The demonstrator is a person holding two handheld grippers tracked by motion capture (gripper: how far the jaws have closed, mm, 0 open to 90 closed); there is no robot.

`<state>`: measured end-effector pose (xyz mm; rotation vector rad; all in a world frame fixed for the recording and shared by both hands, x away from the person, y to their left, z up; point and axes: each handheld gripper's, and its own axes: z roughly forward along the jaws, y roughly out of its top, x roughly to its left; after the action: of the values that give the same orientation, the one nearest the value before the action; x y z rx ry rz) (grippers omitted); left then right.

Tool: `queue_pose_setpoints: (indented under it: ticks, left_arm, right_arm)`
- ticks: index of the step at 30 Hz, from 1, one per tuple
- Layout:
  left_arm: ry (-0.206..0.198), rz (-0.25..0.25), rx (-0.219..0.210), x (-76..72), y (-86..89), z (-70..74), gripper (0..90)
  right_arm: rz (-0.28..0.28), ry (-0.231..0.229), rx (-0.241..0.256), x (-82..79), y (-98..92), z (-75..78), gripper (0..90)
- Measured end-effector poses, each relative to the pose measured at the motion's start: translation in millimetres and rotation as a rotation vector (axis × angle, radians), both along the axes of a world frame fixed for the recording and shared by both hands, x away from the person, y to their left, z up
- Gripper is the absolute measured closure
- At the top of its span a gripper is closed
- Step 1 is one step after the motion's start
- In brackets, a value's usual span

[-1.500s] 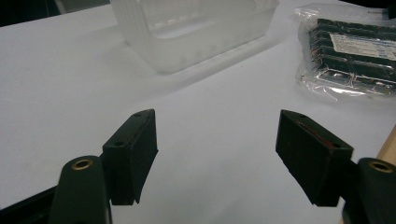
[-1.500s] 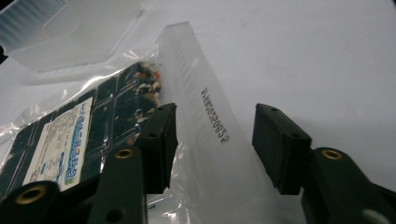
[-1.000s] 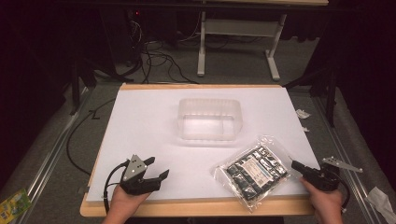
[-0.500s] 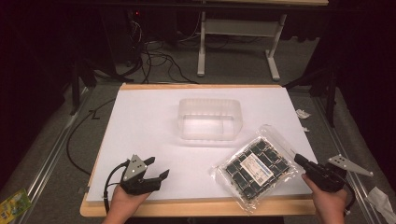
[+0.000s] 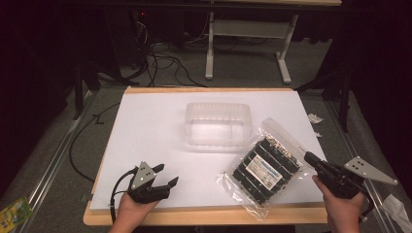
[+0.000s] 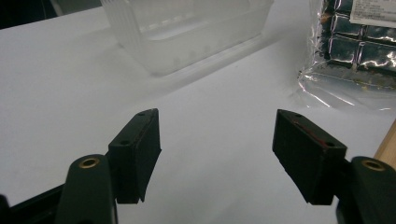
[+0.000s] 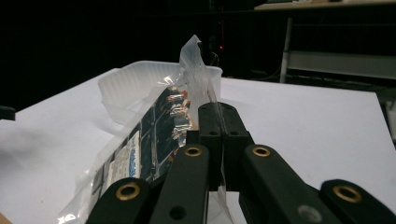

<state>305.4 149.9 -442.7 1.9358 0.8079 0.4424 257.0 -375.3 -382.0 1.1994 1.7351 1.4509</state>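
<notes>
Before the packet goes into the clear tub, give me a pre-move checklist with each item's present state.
1. Right gripper shut on the packet edge: ok.
2. Packet fully off the table: not ok, its near end touches down.
3. Tub empty: ok.
4. Path from packet to tub free: ok.
5. Left gripper open, away from the packet: ok.
6. Grip firm enough for lifting: cannot tell.

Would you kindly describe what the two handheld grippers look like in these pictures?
Both are black. The left gripper has blocky jaws, brass-coloured rivets, a grey three-cornered plate on top and a black cable trailing behind. The right gripper has the same brass rivets and a larger grey three-cornered plate. No sleeves show.
</notes>
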Motion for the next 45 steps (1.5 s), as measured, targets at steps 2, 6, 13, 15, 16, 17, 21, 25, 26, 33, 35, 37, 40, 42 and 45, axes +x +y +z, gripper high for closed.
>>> queue_pose_setpoints:
  ticks: [2,6,13,15,16,17,21,25,26,33,35,37,40,42,45]
  left_arm:
    - [0.000,-0.003,0.001,-0.2,-1.3,-0.2,33.0]
    - [-0.003,-0.007,0.005,-1.3,-5.5,-0.1,34.0]
    - [-0.007,-0.030,0.002,-1.6,-20.3,0.0,36.4]
    - [-0.004,-0.038,0.004,-0.6,-25.1,-0.2,37.8]
    - [-0.002,-0.052,0.003,1.1,-32.7,-1.1,38.7]
    - [-0.002,-0.052,0.003,1.1,-32.7,-1.1,39.6]
    - [0.000,-0.082,0.010,5.0,-49.4,-3.4,41.4]
    - [0.000,-0.110,0.007,11.1,-68.5,-5.5,43.9]
    - [0.003,-0.119,-0.001,14.0,-75.5,-6.1,43.9]
    - [0.008,-0.155,-0.047,34.1,-116.2,-7.6,50.0]
    - [0.020,-0.144,-0.069,42.0,-123.4,-6.6,53.4]
    - [0.029,-0.147,-0.105,51.4,-126.6,-5.3,55.4]
    - [0.033,-0.164,-0.127,56.7,-129.2,-6.0,59.7]
    - [0.058,-0.192,-0.132,58.7,-131.2,-7.2,65.8]
    - [0.085,-0.212,-0.129,58.5,-133.5,-9.1,73.5]
  right_arm:
    - [0.009,-0.014,-0.005,1.2,3.6,4.5,90.0]
    - [0.037,-0.042,-0.016,5.8,12.0,12.5,90.0]
    - [0.070,-0.086,-0.041,15.2,31.3,25.8,90.0]
    - [0.083,-0.105,-0.051,18.5,39.7,30.5,90.0]
    - [0.091,-0.109,-0.052,19.3,43.3,32.2,90.0]
    - [0.091,-0.109,-0.052,19.3,43.3,32.2,90.0]
    - [0.117,-0.131,-0.060,22.8,54.9,37.3,90.0]
    - [0.135,-0.146,-0.065,22.7,62.4,41.1,90.0]
    - [0.140,-0.152,-0.065,21.9,63.7,41.9,90.0]
    - [0.172,-0.175,-0.063,10.9,69.0,45.9,90.0]
    - [0.183,-0.179,-0.063,8.4,70.4,46.7,90.0]
    - [0.193,-0.186,-0.066,5.9,71.9,47.1,90.0]
    - [0.199,-0.187,-0.068,4.4,73.2,46.5,90.0]
    - [0.200,-0.187,-0.068,4.2,73.5,46.1,90.0]
    - [0.206,-0.184,-0.064,3.0,73.8,44.9,90.0]
